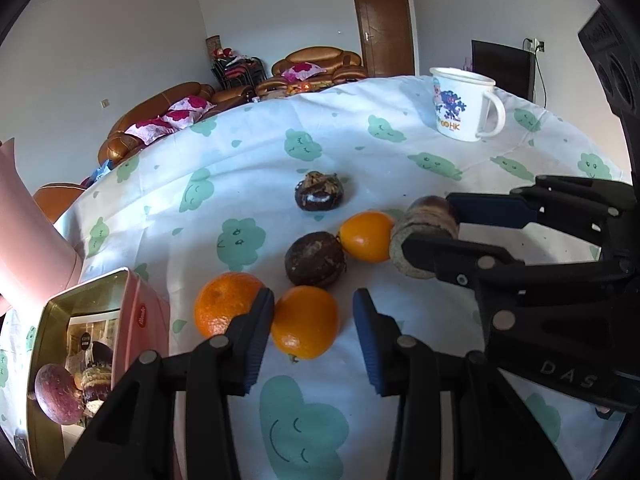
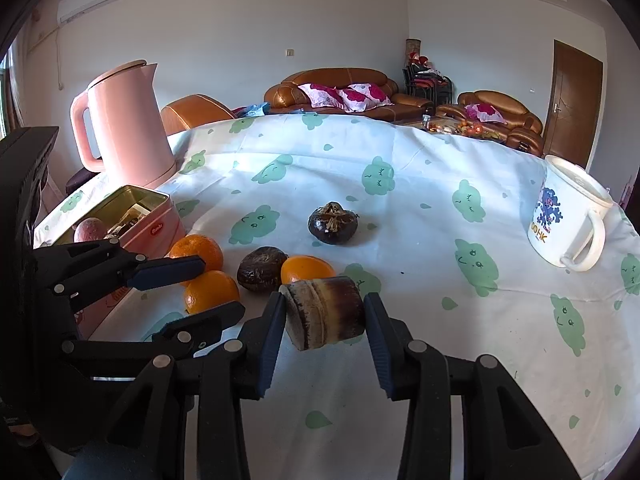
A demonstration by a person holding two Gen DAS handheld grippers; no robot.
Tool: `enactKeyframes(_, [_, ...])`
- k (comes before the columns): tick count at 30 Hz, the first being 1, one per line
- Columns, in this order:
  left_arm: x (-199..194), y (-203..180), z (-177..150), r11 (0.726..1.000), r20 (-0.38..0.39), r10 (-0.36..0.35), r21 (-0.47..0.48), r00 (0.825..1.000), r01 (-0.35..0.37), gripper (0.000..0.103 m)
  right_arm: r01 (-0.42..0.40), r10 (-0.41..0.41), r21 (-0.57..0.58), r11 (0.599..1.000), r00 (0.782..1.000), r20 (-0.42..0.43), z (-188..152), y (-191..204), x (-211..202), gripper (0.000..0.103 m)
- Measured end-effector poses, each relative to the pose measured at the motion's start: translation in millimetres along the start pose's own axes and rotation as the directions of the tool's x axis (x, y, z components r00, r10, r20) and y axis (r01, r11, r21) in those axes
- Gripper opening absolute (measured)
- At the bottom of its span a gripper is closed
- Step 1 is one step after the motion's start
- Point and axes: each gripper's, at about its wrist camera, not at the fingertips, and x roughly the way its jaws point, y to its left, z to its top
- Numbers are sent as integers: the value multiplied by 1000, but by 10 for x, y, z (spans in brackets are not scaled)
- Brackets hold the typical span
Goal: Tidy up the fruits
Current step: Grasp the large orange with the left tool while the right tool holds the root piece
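My left gripper (image 1: 311,307) hangs over a near orange (image 1: 306,322) that lies between its blue pads. The left pad touches the orange and a strip of cloth shows at the right pad, so it is open. A second orange (image 1: 224,304) sits just left of it, a third orange (image 1: 366,236) farther back. My right gripper (image 2: 325,304) is shut on a short brown cylindrical piece (image 2: 326,312) with a pale cut end, held just above the cloth. Two dark round fruits (image 1: 316,258) (image 1: 322,192) lie behind the oranges. A pink tin (image 1: 140,320) at the left holds a purple fruit (image 1: 56,394).
The table wears a white cloth (image 2: 400,380) printed with green clouds. A pink kettle (image 2: 124,128) stands behind the tin at the far left. A white mug (image 2: 568,224) stands at the far right. Brown sofas line the wall beyond the table.
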Motion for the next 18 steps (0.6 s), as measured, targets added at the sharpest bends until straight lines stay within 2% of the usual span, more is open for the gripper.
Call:
enactKeyframes(5, [-20,25,-2,1000,14,-10,-16,1000,10,32,-7,7,1,1000,1000,11,-4,5,-11,42])
enactKeyframes(12, [-27,46,-5,999,16,-18,-28,1000,18,33,-13,13,0,1000,1000,22,-10,3,-28,42])
enactKeyframes(14, [-14,57,-8,999,6,-23,-33,1000,24,42,-14,14,-1,1000,1000,22,-10,2,-32,42])
enactKeyframes(15, [-13,48,-13,999,5,-29,-29,1000,30,44,-14,14,0,1000,1000,23,-10,1,-33,42])
enactKeyframes(17, [-5,-6,-20,999,-4,-33,-4,999,33,56,-16,16,3,1000,1000,23,-8,-1,-33,42])
enactKeyframes(18, [5,-48,-21,1000,-11,-27,15,1000,27,59,-17,17,4,1000,1000,22,-8,-3,-32,42])
